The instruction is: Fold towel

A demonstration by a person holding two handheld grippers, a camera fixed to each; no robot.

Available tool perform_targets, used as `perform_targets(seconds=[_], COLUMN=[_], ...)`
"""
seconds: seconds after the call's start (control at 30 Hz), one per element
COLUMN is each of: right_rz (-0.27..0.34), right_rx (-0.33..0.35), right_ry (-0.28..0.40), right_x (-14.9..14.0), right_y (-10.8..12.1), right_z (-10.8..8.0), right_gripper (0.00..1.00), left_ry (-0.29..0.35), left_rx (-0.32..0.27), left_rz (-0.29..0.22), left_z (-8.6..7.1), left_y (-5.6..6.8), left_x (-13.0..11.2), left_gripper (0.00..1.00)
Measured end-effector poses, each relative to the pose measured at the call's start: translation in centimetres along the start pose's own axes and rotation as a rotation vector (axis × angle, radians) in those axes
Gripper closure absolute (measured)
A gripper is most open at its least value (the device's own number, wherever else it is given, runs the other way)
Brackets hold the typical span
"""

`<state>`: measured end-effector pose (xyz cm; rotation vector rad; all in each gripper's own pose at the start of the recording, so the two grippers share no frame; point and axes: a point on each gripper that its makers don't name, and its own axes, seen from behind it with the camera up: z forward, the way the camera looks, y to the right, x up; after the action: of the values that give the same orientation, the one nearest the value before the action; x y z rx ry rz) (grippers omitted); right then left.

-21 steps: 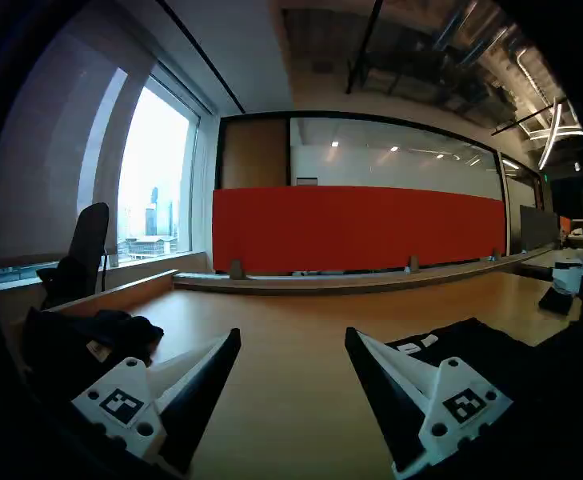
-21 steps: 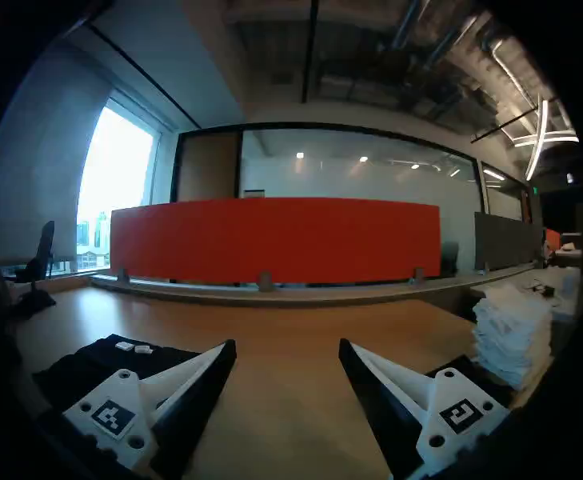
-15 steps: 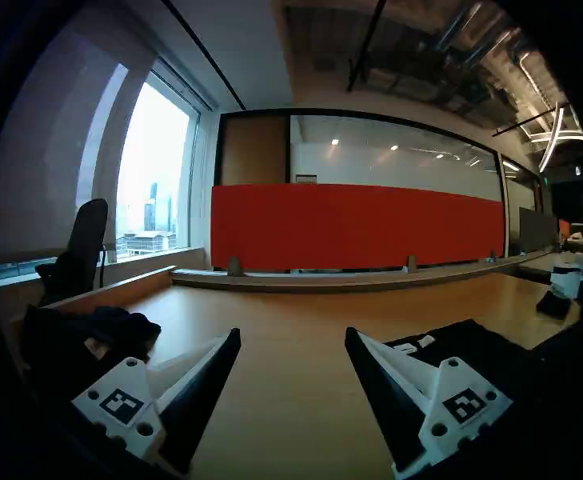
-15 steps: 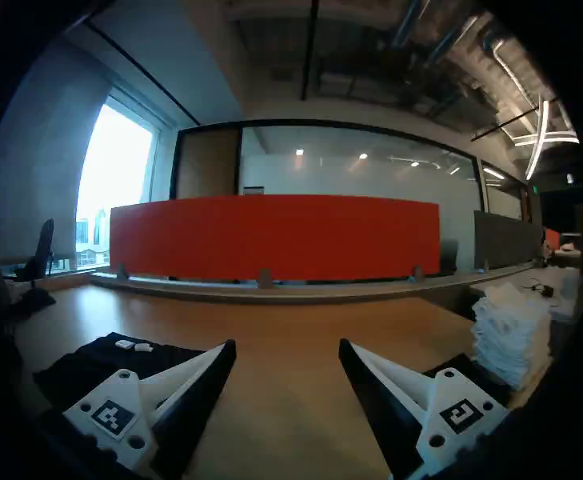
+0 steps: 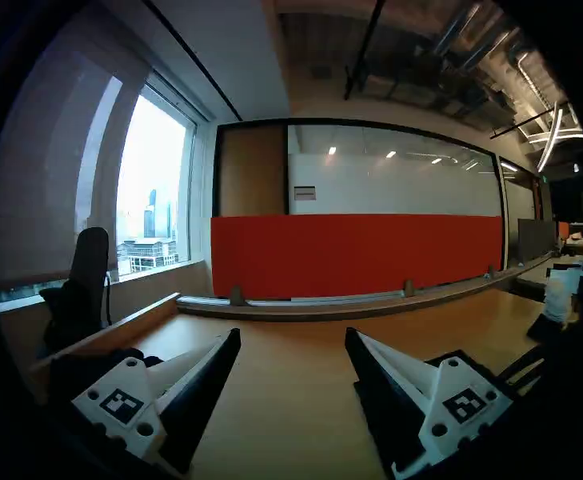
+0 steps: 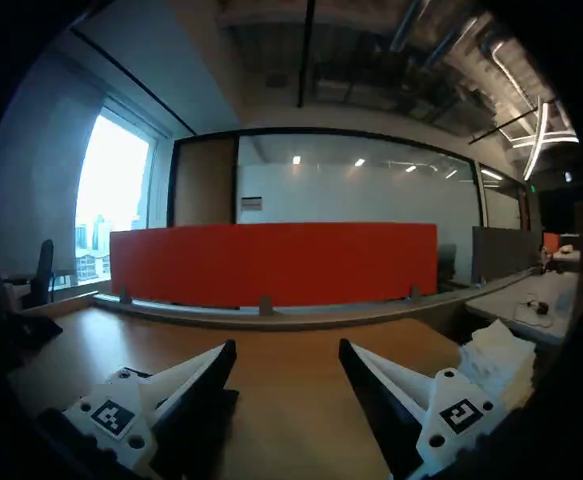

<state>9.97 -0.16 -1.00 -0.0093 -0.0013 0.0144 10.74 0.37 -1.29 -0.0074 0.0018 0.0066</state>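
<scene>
Low over one long wooden desk, both grippers sit with jaws spread wide, pinching nothing

At the left gripper, two fingers frame bare wood. One black towel lies flat just beside the right-hand finger, partly hidden behind it. One dark heap of cloth sits near the desk's left corner, behind the other finger. Far to the right stands one pale stack, blurred, possibly folded towels, with a small dark thing at its foot

At the right gripper, the two fingers are again apart over bare wood. The towel shows as a dark sliver beside the left-hand finger, mostly covered. The stack, white and ragged-edged in this view, stands just beside the right-hand finger, near the desk's right edge

One red divider runs along the desk's back edge; three feet under it show in the right gripper view. One window fills the left wall, with one chair below it, beyond the desk's left edge. A second desk lies off to the right, well apart. Bare wood stretches from the fingertips to the divider across the whole middle
</scene>
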Motion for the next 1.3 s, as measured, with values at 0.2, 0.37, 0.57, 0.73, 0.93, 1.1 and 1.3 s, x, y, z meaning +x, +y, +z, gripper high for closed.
perform_targets(seconds=[0.2, 0.37, 0.57, 0.73, 0.93, 1.1, 1.3], right_rz=[-0.018, -0.041, -0.044, -0.037, -0.066, -0.104, -0.128], right_rx=[-0.016, -0.022, -0.016, -0.016, 0.026, 0.085, 0.188], right_ry=[0.0, -0.009, -0.007, -0.011, -0.034, -0.07, -0.117], right_x=[5.0, 8.1, 10.6, 12.0, 12.7, 12.4, 11.9], right_y=[0.0, -0.4, -0.8, -0.7, -1.4, -2.5, -4.8], right_z=[-0.4, -0.7, -1.1, -1.3, -1.5, -1.8, -2.3], right_gripper=[0.0, 0.0, 0.0, 0.0, 0.0, 0.0, 0.0], left_ry=[-0.026, -0.046, -0.052, -0.064, -0.095, -0.13, -0.18], left_rx=[0.001, -0.005, -0.011, -0.029, -0.094, -0.17, -0.278], left_rz=[-0.001, 0.01, 0.019, 0.037, 0.07, 0.091, 0.105], left_z=[-0.7, -0.9, -1.1, -1.1, -1.2, -1.4, -1.7], left_y=[-0.1, -0.3, -0.4, 0.0, 1.2, 2.5, 4.3], left_x=[3.6, 6.1, 8.3, 9.4, 9.8, 9.8, 9.2], left_gripper=[0.03, 0.03, 0.03, 0.03, 0.03, 0.03, 0.03])
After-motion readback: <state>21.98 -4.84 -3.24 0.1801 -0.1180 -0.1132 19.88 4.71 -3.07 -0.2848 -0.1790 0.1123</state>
